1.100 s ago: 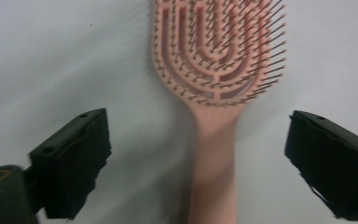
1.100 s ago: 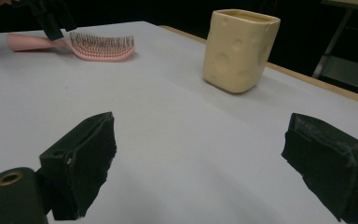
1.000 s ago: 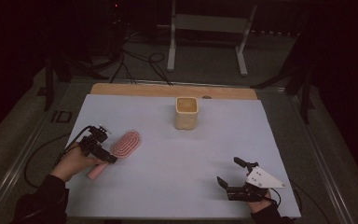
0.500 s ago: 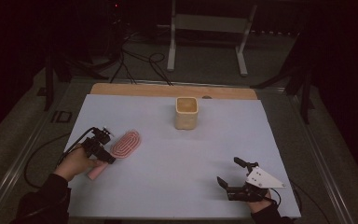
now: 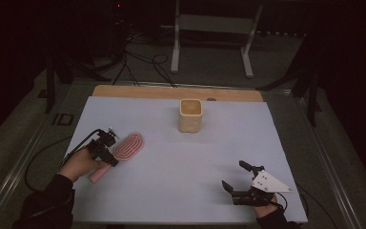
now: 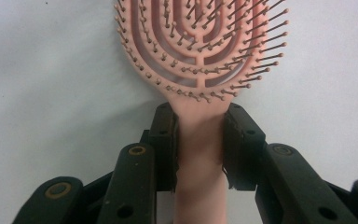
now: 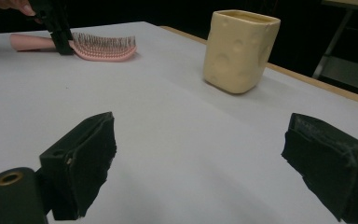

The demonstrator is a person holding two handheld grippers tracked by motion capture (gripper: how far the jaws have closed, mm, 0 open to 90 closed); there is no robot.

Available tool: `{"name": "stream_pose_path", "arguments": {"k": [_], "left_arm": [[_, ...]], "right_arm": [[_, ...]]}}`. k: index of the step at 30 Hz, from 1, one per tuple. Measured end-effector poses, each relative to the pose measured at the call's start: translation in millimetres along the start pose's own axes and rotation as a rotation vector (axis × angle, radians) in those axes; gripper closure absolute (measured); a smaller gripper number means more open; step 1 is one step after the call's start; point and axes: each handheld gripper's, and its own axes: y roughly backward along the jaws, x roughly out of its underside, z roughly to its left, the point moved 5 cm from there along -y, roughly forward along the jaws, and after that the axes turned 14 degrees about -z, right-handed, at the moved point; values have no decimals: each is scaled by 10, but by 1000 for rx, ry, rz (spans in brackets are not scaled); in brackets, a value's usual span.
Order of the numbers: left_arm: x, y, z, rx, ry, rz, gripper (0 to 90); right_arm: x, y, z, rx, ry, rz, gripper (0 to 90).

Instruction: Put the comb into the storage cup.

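A pink hairbrush lies bristles up on the white table cover, at the left. My left gripper has just been closing its jaws, and the brush handle now sits between them. In the left gripper view both pads press on the handle just below the brush head, so the left gripper is shut on it. My right gripper rests near the front right edge, open with nothing between its fingers. From there the hairbrush shows far off to the left.
A cream cup with dimpled sides stands upright toward the back middle of the table, also seen as the cup ahead of the right gripper. The white cover ends at a wooden strip along the far edge.
The left gripper's jaws have closed in onto the brush handle, and the hand has shifted slightly. The right gripper and the cup have stayed put.
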Motion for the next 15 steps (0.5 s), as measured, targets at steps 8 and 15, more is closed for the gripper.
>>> {"name": "stream_pose_path", "arguments": {"k": [8, 15], "left_arm": [[5, 8, 11, 13, 4, 0, 700], [25, 24, 17, 27, -7, -47, 702]], "right_arm": [[0, 0, 0, 1, 1, 1, 88], [1, 2, -2, 2, -2, 2, 88]]}}
